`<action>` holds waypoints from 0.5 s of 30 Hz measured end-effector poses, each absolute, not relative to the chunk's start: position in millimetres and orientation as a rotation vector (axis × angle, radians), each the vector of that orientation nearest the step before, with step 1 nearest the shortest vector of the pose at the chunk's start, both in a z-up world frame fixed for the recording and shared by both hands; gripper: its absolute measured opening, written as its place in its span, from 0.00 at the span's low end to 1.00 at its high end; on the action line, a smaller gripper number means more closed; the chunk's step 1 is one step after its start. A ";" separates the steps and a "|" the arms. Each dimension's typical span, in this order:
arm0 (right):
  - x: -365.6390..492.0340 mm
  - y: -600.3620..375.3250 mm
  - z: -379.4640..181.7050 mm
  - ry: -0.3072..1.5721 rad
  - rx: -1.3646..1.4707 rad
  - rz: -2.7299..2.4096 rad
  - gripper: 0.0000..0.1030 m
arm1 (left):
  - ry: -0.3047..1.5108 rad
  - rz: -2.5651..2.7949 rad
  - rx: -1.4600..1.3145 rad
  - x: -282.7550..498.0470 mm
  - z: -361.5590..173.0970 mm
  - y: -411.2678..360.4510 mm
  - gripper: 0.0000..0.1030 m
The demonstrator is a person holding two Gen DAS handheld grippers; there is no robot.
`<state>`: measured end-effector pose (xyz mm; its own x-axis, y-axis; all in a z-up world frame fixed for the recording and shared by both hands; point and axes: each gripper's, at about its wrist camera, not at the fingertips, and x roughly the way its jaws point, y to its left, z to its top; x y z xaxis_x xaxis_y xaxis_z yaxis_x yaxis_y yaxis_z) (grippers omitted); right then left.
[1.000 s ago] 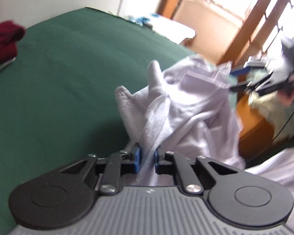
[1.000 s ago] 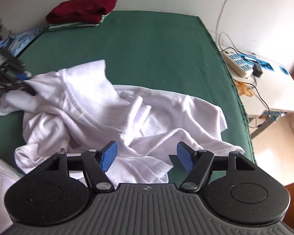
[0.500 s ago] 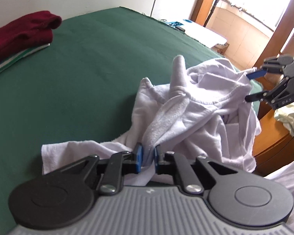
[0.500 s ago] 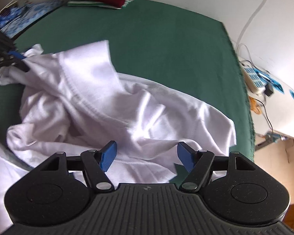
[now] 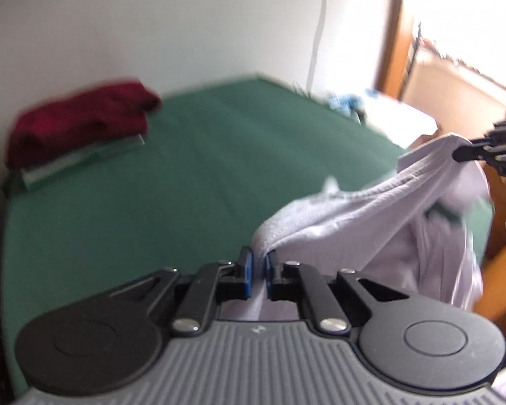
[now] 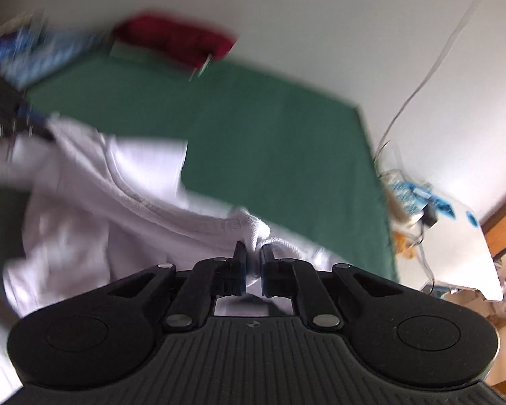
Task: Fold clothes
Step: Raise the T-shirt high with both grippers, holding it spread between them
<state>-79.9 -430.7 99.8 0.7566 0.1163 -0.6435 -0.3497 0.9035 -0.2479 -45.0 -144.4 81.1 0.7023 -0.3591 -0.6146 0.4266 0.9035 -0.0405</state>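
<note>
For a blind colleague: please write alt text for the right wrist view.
The right gripper is shut on a bunched white garment over a green table. At far left the left gripper holds another part of it. Folded red clothes lie at the far edge by the wall.

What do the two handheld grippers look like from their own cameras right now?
The left gripper and the right gripper look alike: a grey ribbed body, black linkage arms with silver screws, round black discs at each side, and black fingers faced with blue pads. No cables or sleeves show.
</note>
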 end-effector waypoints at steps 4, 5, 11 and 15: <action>-78.2 -452.7 182.8 0.399 -0.222 0.265 0.04 | 0.425 -0.347 0.055 -66.8 168.2 -143.1 0.06; -79.2 -460.1 205.6 0.328 -0.183 0.280 0.04 | 0.365 -0.324 0.043 -76.8 191.2 -143.3 0.06; -102.0 -488.2 290.8 0.077 -0.107 0.405 0.04 | 0.064 -0.175 0.027 -146.7 306.0 -159.5 0.06; -121.8 -527.9 321.5 0.038 0.056 0.540 0.04 | -0.046 -0.046 0.128 -204.6 337.9 -195.6 0.06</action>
<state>-121.8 -527.9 321.5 0.8573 0.5144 -0.0214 -0.5124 0.8564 0.0632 -204.6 -195.6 337.9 0.9979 -0.0492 0.0430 0.0433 0.9907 0.1286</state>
